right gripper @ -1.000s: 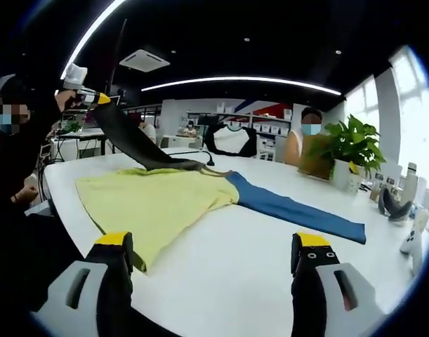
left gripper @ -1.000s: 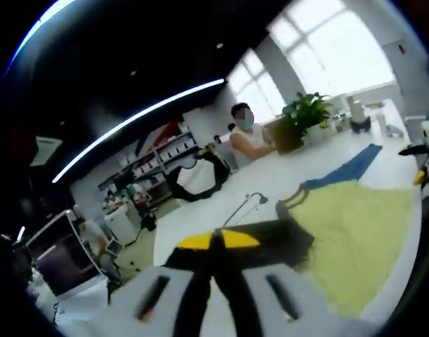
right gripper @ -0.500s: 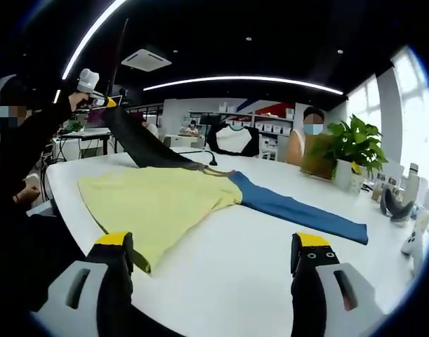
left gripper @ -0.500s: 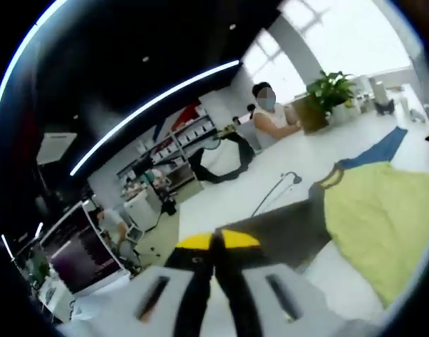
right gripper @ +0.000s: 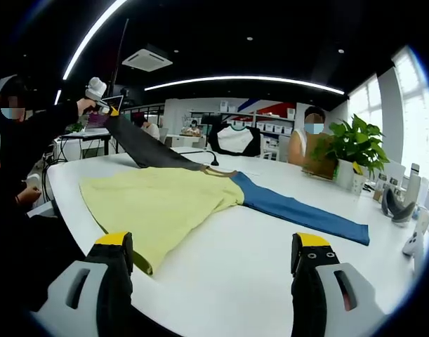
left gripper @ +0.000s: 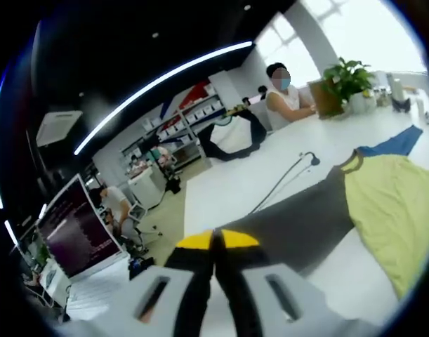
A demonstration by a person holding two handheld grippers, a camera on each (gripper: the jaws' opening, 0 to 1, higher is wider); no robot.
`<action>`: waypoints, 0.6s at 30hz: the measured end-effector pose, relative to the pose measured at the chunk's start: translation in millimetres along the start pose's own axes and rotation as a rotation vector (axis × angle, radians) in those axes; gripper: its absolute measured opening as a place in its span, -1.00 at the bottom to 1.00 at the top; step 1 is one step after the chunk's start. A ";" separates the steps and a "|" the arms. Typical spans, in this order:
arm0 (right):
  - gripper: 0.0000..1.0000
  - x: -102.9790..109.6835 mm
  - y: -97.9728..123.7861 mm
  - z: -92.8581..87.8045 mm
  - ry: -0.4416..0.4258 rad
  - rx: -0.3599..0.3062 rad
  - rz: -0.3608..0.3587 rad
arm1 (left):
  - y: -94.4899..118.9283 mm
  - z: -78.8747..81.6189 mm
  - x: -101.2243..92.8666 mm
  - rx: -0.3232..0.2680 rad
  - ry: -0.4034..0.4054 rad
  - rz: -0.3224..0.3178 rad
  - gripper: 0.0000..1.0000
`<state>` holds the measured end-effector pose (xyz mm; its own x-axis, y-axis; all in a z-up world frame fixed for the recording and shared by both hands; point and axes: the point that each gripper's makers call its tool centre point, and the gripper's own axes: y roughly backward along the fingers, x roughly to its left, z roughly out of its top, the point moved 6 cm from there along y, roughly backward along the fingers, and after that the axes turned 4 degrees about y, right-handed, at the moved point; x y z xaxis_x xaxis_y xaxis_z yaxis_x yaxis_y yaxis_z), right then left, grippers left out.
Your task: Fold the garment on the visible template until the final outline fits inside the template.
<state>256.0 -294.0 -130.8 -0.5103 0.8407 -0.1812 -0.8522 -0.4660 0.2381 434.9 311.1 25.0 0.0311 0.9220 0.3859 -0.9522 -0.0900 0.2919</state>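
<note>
Currently, sleeve grip: the left gripper [left gripper: 214,242] has its jaws pinched shut on the dark sleeve [left gripper: 298,221], lifted off the white table [right gripper: 256,253] at the far left.
Left gripper seen from across: in the right gripper view it sits high at the far left [right gripper: 107,107], with the dark sleeve [right gripper: 147,149] running taut down and rightward to the shirt.
Shirt: the garment's yellow body [right gripper: 154,203] lies flat on the near-left part of the table, its collar toward the middle.
Long axis: the blue sleeve [right gripper: 298,214] stretches right from the collar, so the whole garment runs left to right across the table.
Right gripper: its jaws [right gripper: 210,256] stand wide apart with nothing between them, hovering above bare table just near of the yellow hem.
Nearer hand: the left already has cloth; the right is closer to the yellow hem and blue sleeve.
Template: no outline can be made out.
Room: open table lies near and right; a potted plant [right gripper: 351,151] stands far right, well apart.
</note>
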 end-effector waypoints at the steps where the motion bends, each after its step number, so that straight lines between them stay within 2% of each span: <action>1: 0.93 0.4 0.1 -0.2 0.000 0.001 0.002 | -2.0 -4.3 1.8 0.011 0.004 0.004 -0.95; 7: 0.93 1.5 0.5 -0.9 -0.002 0.004 0.002 | -10.9 -18.9 7.8 0.040 -0.002 0.032 -0.97; 8: 0.93 1.6 0.1 -1.0 -0.003 0.005 0.002 | -11.5 -20.9 14.1 0.051 -0.046 0.076 -0.97; 9: 0.93 2.0 -0.7 -1.1 -0.002 0.007 0.005 | -12.5 -23.9 16.1 0.068 -0.062 0.089 -0.97; 10: 0.93 2.5 -1.1 -1.3 -0.002 0.009 0.007 | -15.4 -25.8 13.3 0.063 -0.037 0.064 -0.97; 11: 0.93 3.3 -1.6 -1.2 -0.002 0.009 0.010 | -16.4 -29.7 7.1 0.062 0.051 0.017 -0.97; 13: 0.93 4.3 -2.7 -1.2 -0.004 0.008 0.017 | -18.2 -33.1 2.0 0.059 0.123 -0.034 -0.97; 16: 0.93 4.8 -3.2 -0.8 -0.003 0.010 0.018 | -20.9 -39.5 6.6 0.082 0.035 0.025 -0.97; 18: 0.92 5.2 -2.5 -0.2 -0.002 0.007 0.018 | -24.3 -43.0 8.4 0.091 0.025 0.040 -0.97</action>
<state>255.4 -288.5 -132.6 -0.5258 0.8324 -0.1750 -0.8417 -0.4794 0.2485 445.2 337.2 -16.5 -0.0154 0.9259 0.3776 -0.9210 -0.1601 0.3551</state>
